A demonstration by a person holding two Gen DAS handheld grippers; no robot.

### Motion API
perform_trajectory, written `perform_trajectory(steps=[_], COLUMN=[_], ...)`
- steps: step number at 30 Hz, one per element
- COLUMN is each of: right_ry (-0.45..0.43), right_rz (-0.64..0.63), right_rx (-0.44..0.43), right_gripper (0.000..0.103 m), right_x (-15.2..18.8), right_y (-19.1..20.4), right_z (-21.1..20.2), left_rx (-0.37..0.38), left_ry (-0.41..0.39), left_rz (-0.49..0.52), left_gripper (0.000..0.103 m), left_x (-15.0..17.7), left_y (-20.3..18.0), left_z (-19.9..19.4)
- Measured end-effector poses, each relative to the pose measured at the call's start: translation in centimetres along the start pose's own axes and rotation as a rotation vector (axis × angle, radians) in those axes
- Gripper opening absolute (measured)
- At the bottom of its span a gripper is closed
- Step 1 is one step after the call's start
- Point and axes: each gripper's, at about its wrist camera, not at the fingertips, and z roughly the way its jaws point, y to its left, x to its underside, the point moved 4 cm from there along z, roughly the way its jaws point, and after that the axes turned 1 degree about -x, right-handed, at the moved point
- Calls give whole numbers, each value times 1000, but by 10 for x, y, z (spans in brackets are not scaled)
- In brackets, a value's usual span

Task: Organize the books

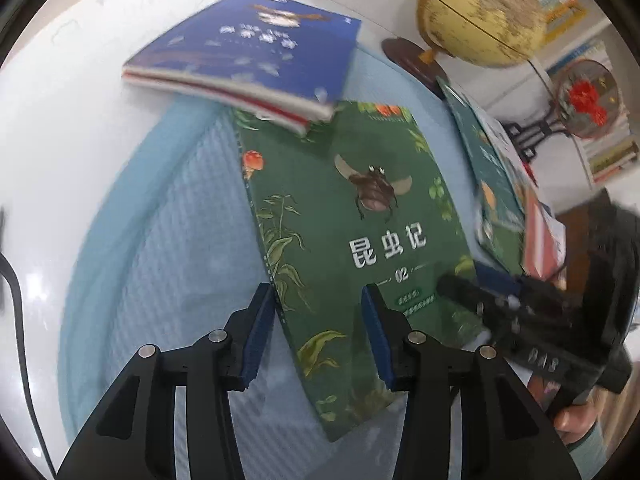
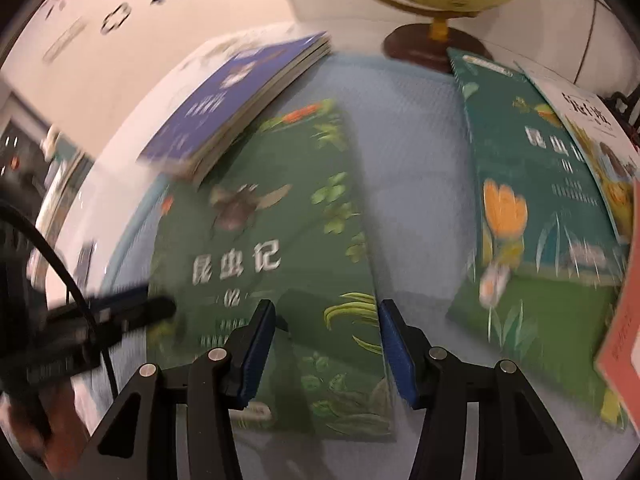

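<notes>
A green beetle-cover book [image 1: 352, 240] is lying flat on the blue mat [image 1: 168, 240], a blue book [image 1: 248, 56] overlapping its far corner.

We count two black two-finger grippers with blue pads, the left gripper [image 1: 318, 332] and the right gripper [image 2: 326, 346].

On the table we count one dark green paperback with a beetle on its cover [image 1: 352, 216], lying flat on one pale blue textured mat [image 1: 180, 240]. One stack of thin books topped by a dark blue cover [image 1: 256, 52] shows; how many books it holds we cannot tell.

To the right lie one teal paperback with an orange flower [image 2: 532, 184], one white-covered book [image 2: 588, 128] and one salmon-red book [image 2: 624, 320].

We also count one yellow globe on a brown wooden base [image 1: 480, 12] and one round ornament with red flowers on a black stand [image 1: 584, 100].
</notes>
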Motion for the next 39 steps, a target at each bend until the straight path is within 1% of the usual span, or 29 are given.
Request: perform_trajectory(steps=[1, 3, 5, 8, 9, 10, 12, 13, 14, 15, 16, 17, 18, 20, 24, 26, 27, 28, 29, 31, 32, 33, 34, 36, 37, 38, 39], right_ry=[8, 34, 66, 75, 75, 72, 64, 58, 47, 39, 32, 28, 32, 24, 16, 11, 9, 7, 4, 1, 0, -2, -3, -2, -1, 5, 13], right_rz=[-6, -6, 36, 102, 130, 152, 200, 213, 228, 234, 233, 223, 203, 156, 138, 158, 175, 198, 224, 270, 294, 316, 329, 344, 342, 339, 335], right_rx=[1, 11, 3, 1, 2, 10, 24, 20, 4, -15, -30, -22, -3, 17, -14, -54, -77, -104, -140, -206, -238, -267, -284, -309, -312, -317, -322], right_gripper=[53, 54, 54, 54, 54, 54, 53, 50, 48, 42, 39, 38, 34, 33, 34, 34, 34, 34, 34, 34, 34, 34, 34, 34, 34, 34, 34], right_x=[16, 52, 90, 136, 150, 160, 181, 186, 191, 195, 197, 200, 201, 201, 201, 204, 205, 206, 206, 208, 209, 210, 210, 211, 210, 209, 209], right_y=[1, -2, -13, -31, -39, -46, -62, -66, -70, -71, -70, -65, -63, -56, -53, -59, -63, -68, -74, -82, -86, -91, -93, -96, -96, -95, -95], right_z=[-6, -17, -31, -57, -64, -70, -82, -85, -88, -90, -90, -91, -89, -84, -84, -86, -87, -87, -87, -88, -89, -88, -88, -88, -88, -87, -88], left_rx=[34, 70, 87, 100, 100, 85, 32, 5, -5, -12, -14, -14, -19, -28, -15, 28, 63, 126, 228, 398, 447, 433, 387, 216, 178, 161, 168], left_ry=[24, 62, 102, 147, 154, 151, 135, 137, 141, 150, 155, 157, 154, 138, 104, 91, 79, 56, 30, 9, -2, -9, -14, -13, -11, 3, 20], left_rz=[2, 17, 63, 140, 152, 157, 154, 148, 145, 144, 145, 147, 151, 166, 157, 135, 117, 90, 52, -15, -34, -32, -18, 17, 23, 17, 8], left_gripper=[41, 41, 41, 41, 41, 41, 41, 41, 41, 41, 41, 41, 41, 41, 41, 41, 41, 41, 41, 41, 41, 41, 40, 37, 33, 21, 18], left_x=[15, 32, 62, 102, 112, 119, 130, 137, 142, 149, 154, 159, 161, 162, 159, 158, 158, 157, 155, 153, 151, 151, 151, 154, 156, 157, 157], left_y=[-4, -14, -34, -65, -73, -80, -84, -85, -85, -84, -84, -86, -88, -94, -100, -99, -99, -100, -103, -107, -112, -115, -117, -115, -112, -109, -106], left_z=[-3, -2, 0, 2, 3, 2, -1, -3, -4, -6, -7, -8, -8, -4, 0, -6, -14, -24, -38, -57, -61, -60, -54, -32, -25, -16, -12])
